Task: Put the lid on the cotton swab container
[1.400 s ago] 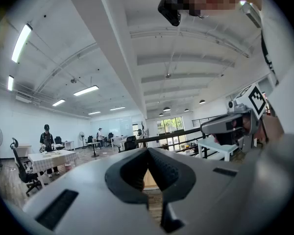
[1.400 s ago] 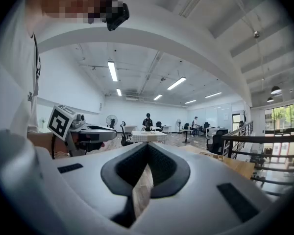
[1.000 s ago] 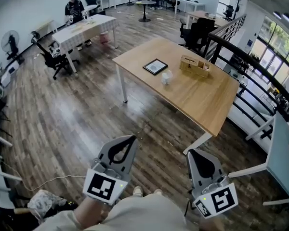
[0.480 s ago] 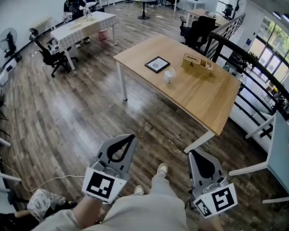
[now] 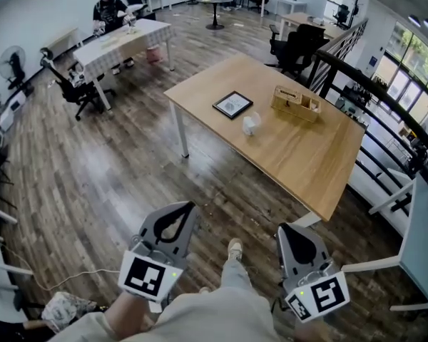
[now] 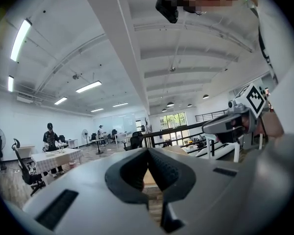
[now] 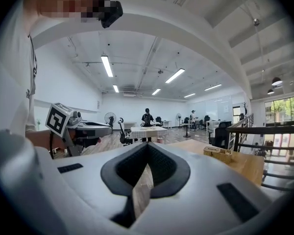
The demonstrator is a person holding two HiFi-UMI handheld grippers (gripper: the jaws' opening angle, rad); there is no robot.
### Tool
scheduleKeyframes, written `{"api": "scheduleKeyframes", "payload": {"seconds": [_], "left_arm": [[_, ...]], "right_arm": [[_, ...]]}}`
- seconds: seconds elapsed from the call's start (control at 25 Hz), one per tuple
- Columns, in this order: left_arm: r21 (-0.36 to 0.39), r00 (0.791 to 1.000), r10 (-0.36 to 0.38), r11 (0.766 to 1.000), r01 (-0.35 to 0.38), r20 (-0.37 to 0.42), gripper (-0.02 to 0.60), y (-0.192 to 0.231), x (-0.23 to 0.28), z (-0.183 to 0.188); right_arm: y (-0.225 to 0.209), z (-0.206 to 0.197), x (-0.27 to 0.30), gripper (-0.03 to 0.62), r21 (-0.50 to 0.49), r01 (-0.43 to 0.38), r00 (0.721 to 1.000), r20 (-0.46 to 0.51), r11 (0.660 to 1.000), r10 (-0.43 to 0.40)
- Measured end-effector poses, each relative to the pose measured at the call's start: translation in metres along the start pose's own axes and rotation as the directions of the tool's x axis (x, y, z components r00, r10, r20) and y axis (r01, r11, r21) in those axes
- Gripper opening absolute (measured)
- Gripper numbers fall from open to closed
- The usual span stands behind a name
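A small white container, probably the cotton swab container, stands near the middle of the wooden table, far ahead of me. It is too small for me to tell a lid on or near it. Both grippers are held low and close to my body, well short of the table. My left gripper is shut with nothing in it, its tips meeting in the left gripper view. My right gripper is also shut and empty, seen from behind in the right gripper view.
A black-framed tablet and a wooden box also lie on the table. A dark railing runs behind it at the right. A person stands at a second table far left, with office chairs nearby. Wood floor lies between.
My foot has stepped forward and the view has shifted a little toward the table. Both grippers stay shut in the same place before me.
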State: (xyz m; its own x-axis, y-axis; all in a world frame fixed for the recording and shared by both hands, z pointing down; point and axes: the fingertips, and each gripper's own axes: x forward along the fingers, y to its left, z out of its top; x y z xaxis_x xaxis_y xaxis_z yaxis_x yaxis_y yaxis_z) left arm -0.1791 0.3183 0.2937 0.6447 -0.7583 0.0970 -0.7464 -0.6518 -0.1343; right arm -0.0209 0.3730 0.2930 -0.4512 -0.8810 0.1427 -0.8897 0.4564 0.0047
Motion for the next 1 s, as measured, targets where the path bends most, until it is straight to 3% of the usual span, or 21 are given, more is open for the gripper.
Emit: {"api": "scheduleKeyframes", "payload": {"seconds": [0.52, 1.0], "left_arm": [[0.039, 0.999, 0.037, 0.999, -0.036, -0.027, 0.021, 0.053, 0.211, 0.016], [0.048, 0.995, 0.078, 0.996, -0.075, -0.063, 0.021, 0.078, 0.305, 0.017]], "right_arm": [[-0.181, 0.015, 0.142, 0.026, 0.006, -0.053, 0.999, -0.011, 0.999, 0.053], [-0.267, 0.002, 0.210, 0.026, 0.044, -0.082, 0.996, -0.041, 0.996, 0.084]]}}
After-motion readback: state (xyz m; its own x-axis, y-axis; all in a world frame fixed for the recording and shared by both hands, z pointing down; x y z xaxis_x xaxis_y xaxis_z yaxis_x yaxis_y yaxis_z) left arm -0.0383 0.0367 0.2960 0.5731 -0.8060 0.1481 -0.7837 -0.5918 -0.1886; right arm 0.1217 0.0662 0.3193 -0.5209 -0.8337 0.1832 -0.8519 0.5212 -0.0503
